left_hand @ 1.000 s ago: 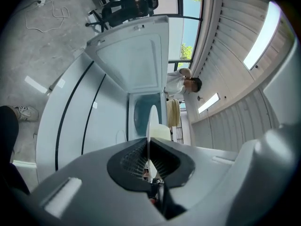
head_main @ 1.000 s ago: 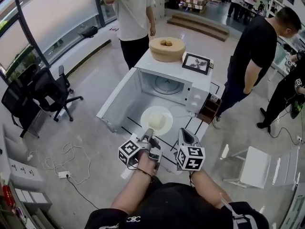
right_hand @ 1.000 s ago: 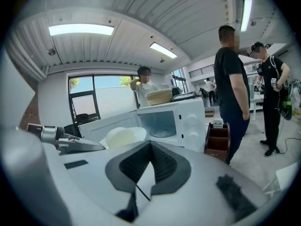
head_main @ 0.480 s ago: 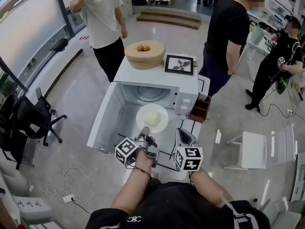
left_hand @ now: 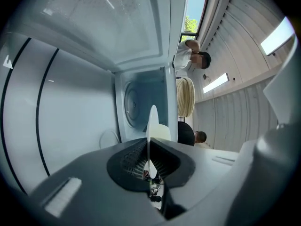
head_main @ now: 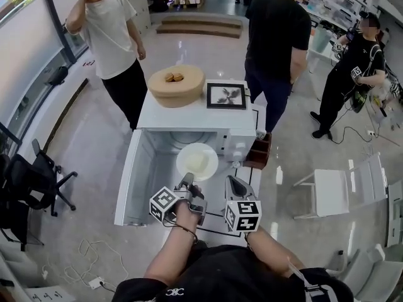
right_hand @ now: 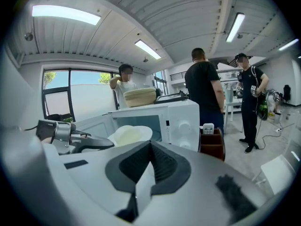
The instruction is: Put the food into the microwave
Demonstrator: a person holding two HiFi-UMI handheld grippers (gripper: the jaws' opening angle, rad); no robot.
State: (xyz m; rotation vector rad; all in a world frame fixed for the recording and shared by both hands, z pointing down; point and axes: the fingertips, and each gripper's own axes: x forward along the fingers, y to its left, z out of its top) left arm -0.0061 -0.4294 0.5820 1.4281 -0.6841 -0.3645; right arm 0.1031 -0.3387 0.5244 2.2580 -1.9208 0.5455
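White plate (head_main: 211,155) pinched in left gripper (head_main: 187,180) jaws, before open microwave (head_main: 189,116).

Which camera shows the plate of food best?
The head view: the whole plate shows from above, with the food on it. The left gripper view shows only its thin edge; the right gripper view shows its side.

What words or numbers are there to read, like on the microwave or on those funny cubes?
No text reads clearly, so there is nothing to quote.
Cubes on the left gripper and right gripper: black-and-white square markers, no letters.
Microwave control panel: marks too small to read.
Framed picture: a plant, no words.
White mark low in the head view: too small to read.
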